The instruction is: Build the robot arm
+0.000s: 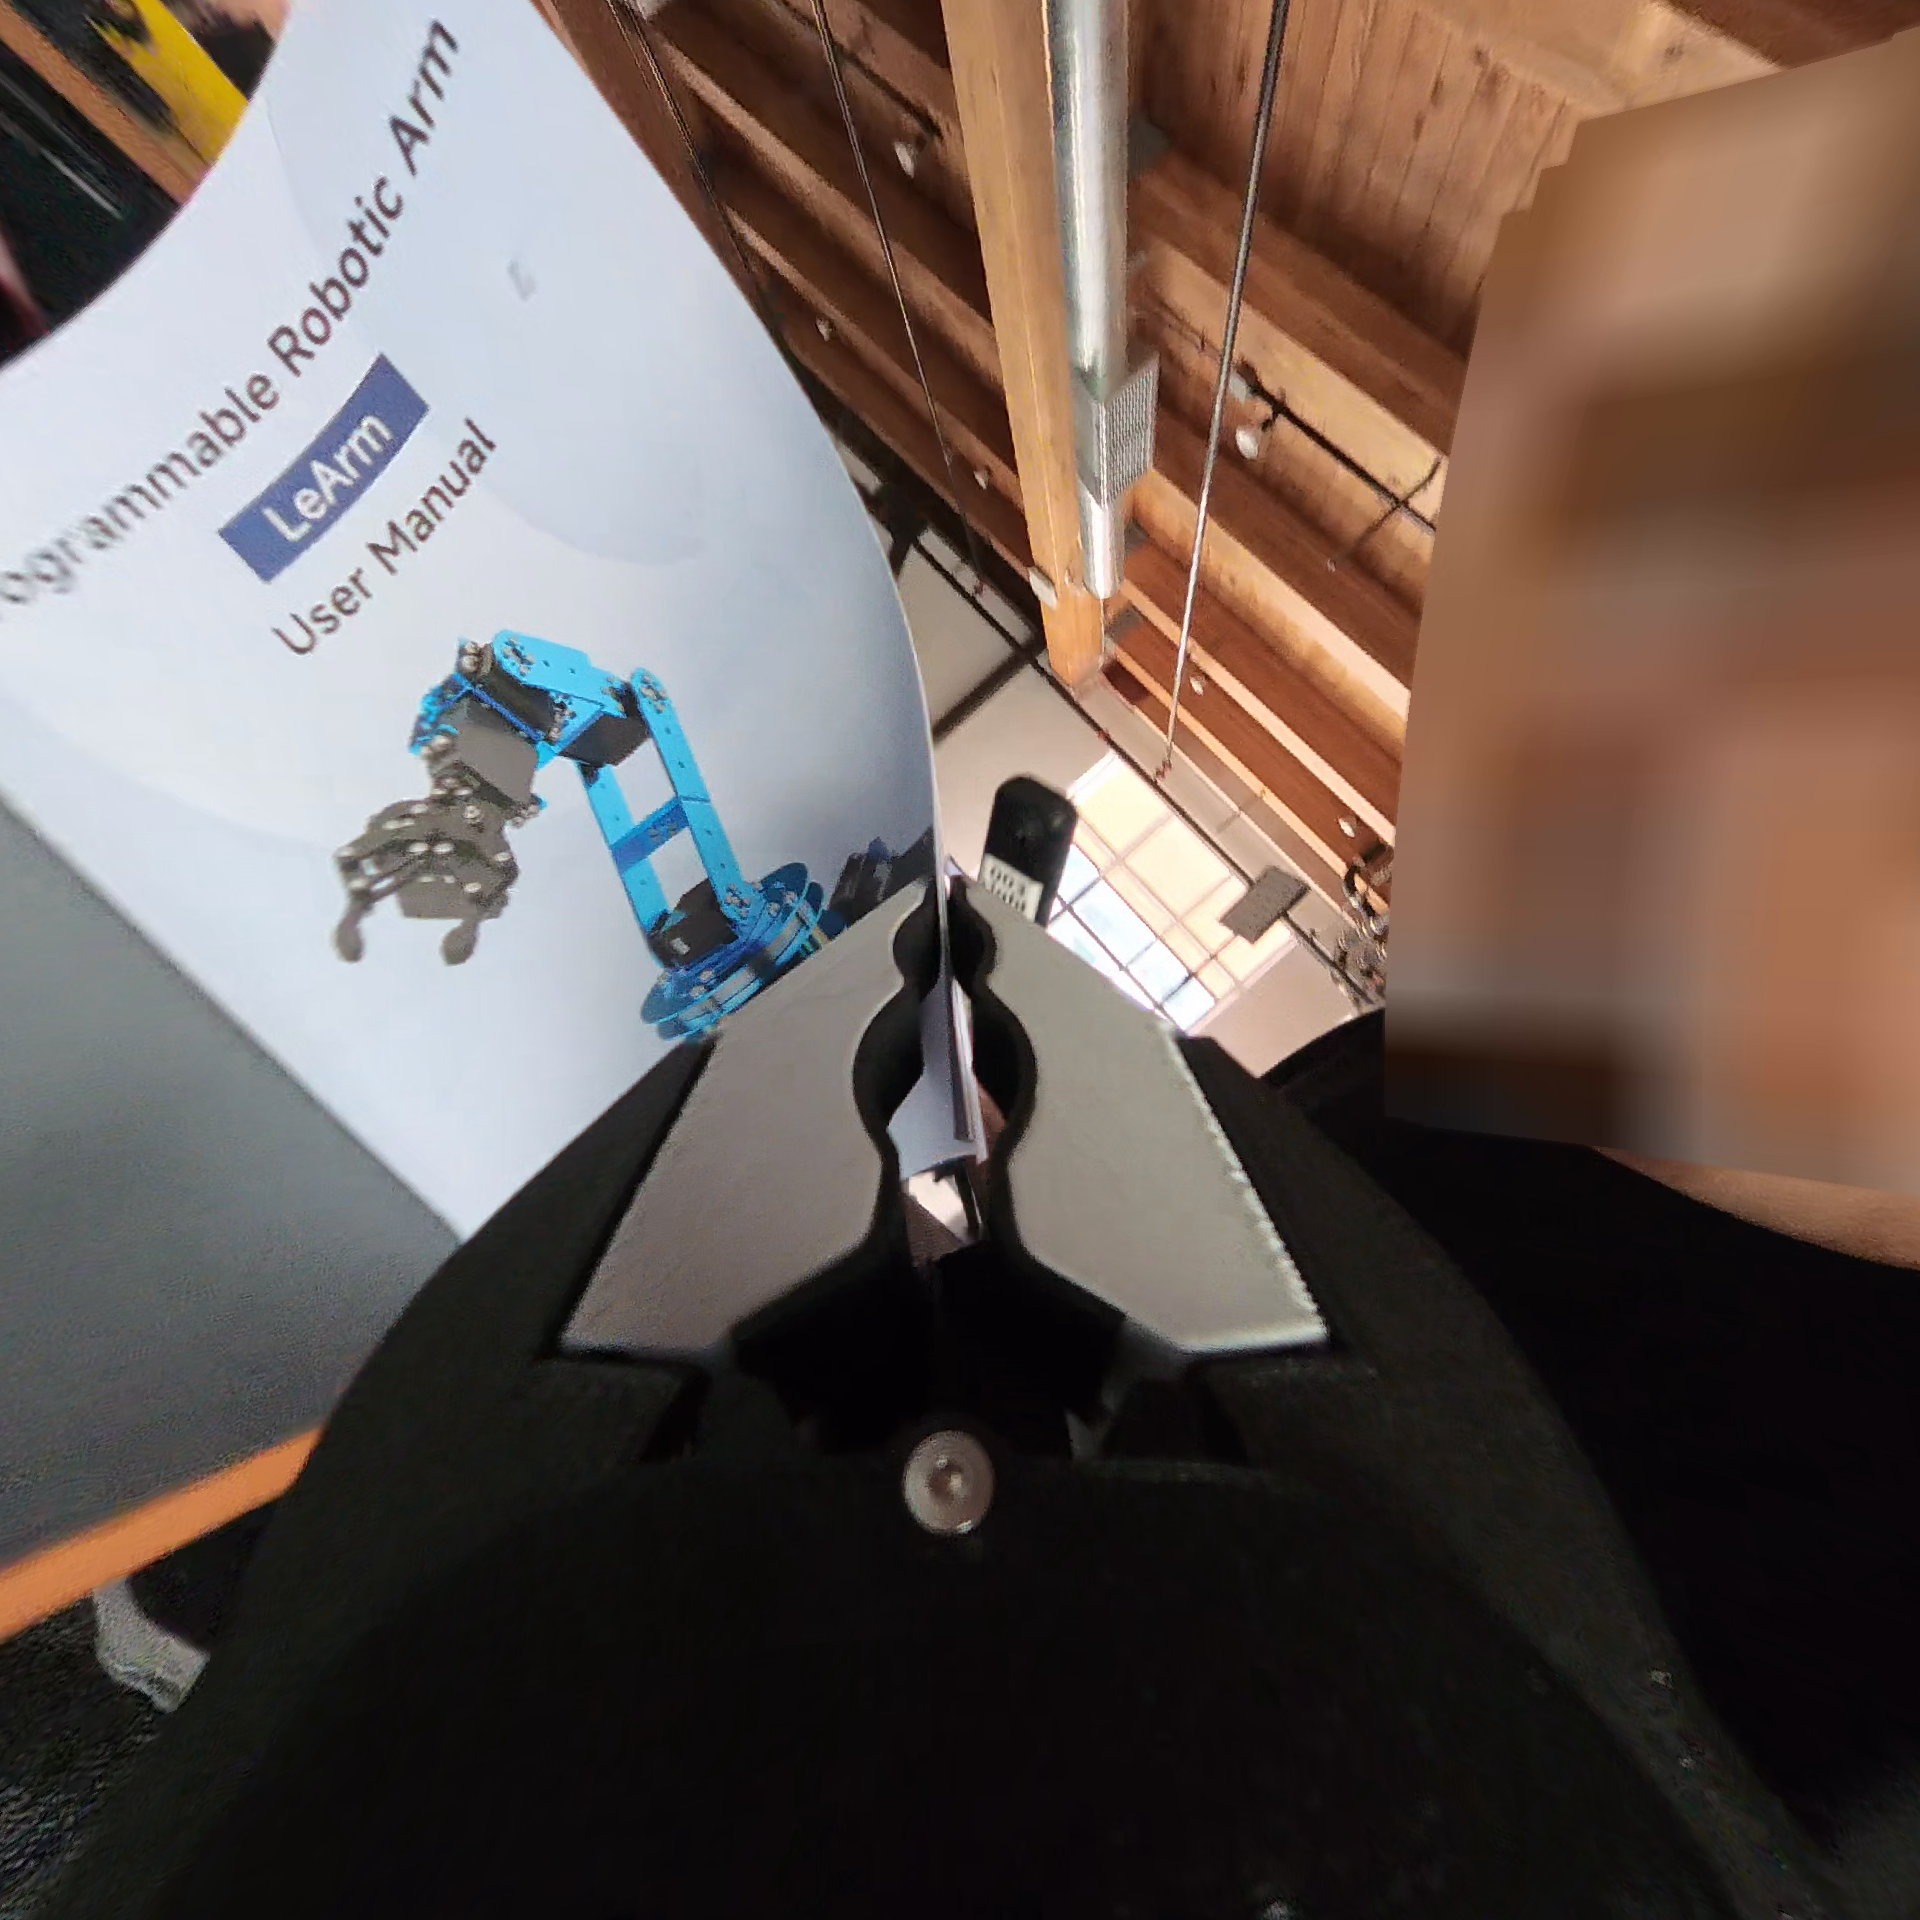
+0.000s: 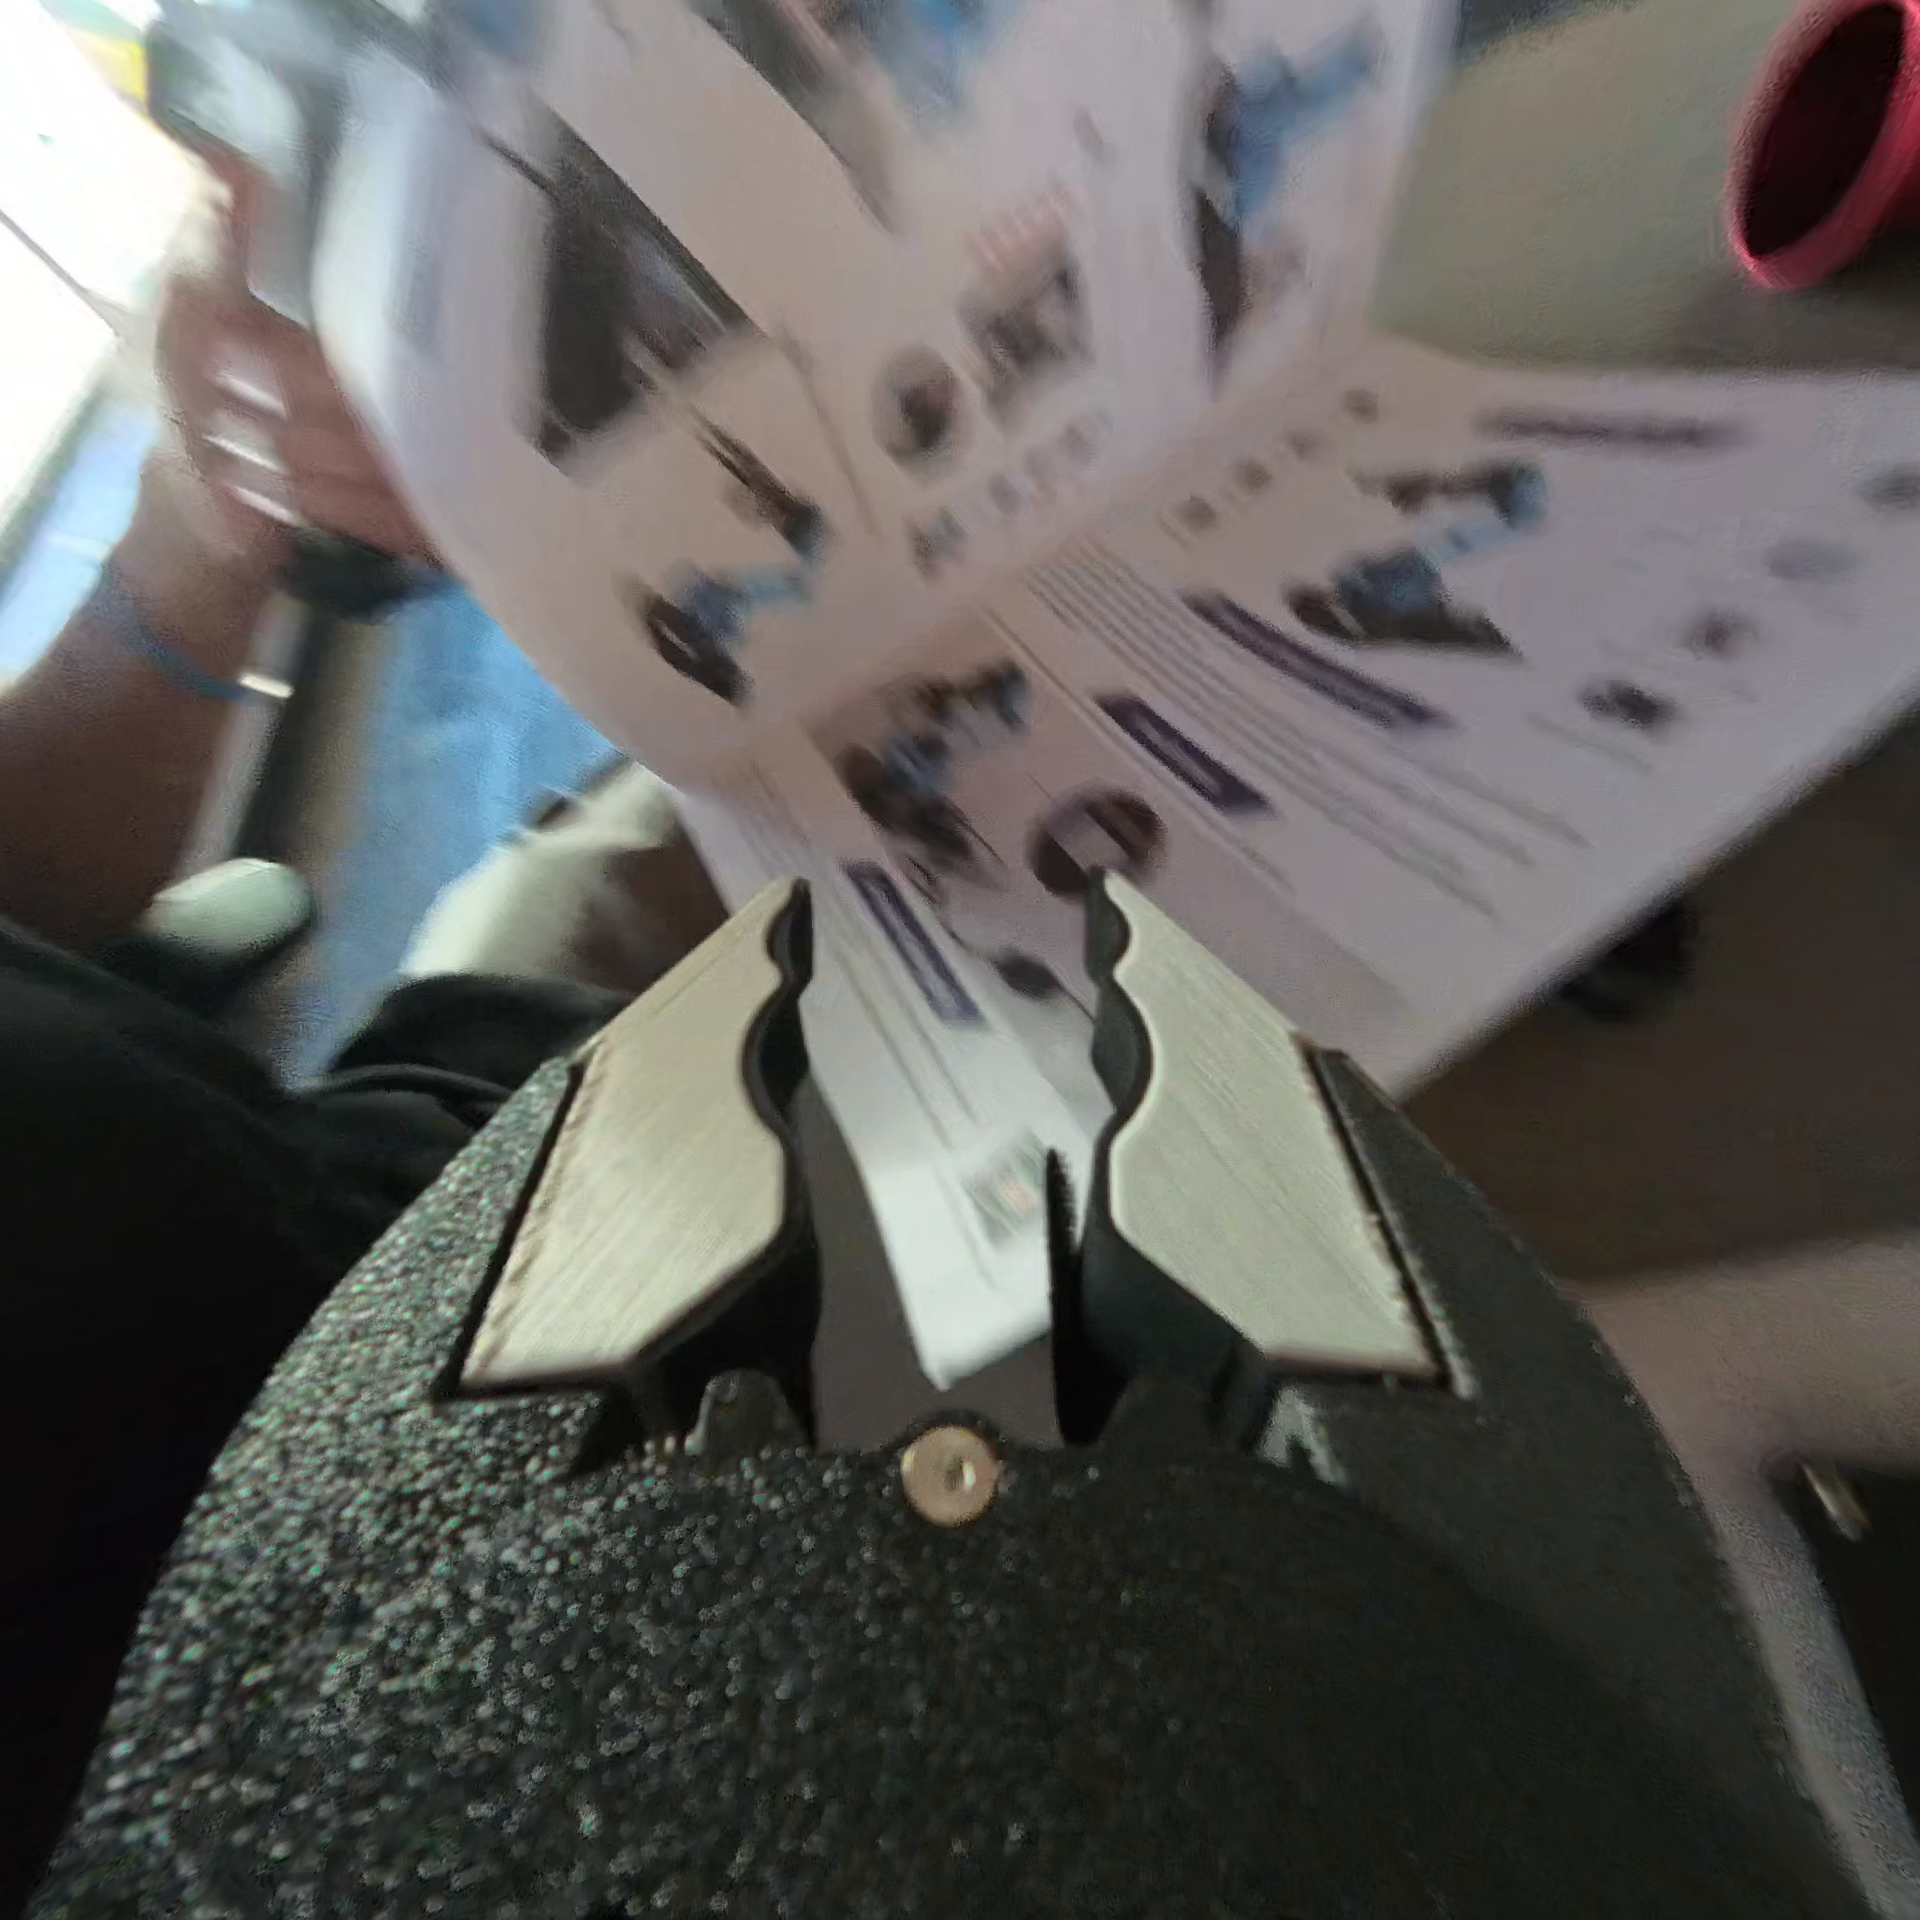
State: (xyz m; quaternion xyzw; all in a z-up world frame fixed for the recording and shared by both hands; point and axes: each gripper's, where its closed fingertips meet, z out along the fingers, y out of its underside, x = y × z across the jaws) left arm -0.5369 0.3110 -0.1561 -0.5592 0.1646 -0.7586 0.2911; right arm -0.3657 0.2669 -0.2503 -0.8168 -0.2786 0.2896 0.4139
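My left gripper (image 1: 948, 904) is shut on the edge of a white booklet cover (image 1: 436, 582) that bears a picture of a blue robot arm. The cover curves up and to the left, lifted in the air. In the right wrist view the booklet's open pages (image 2: 1039, 582) fan out, blurred by motion, with printed pictures and dark bars. My right gripper (image 2: 951, 894) has its jaws apart, and a page corner (image 2: 966, 1195) lies between its fingers without being pinched.
A grey table with an orange edge (image 1: 156, 1527) lies at lower left. Wooden ceiling beams and a metal pipe (image 1: 1091, 291) are overhead. A red cup (image 2: 1829, 145) lies at upper right. A person in black clothing (image 1: 1662, 1403) is close behind. Some 20 cm of space lies between my two pairs of fingers.
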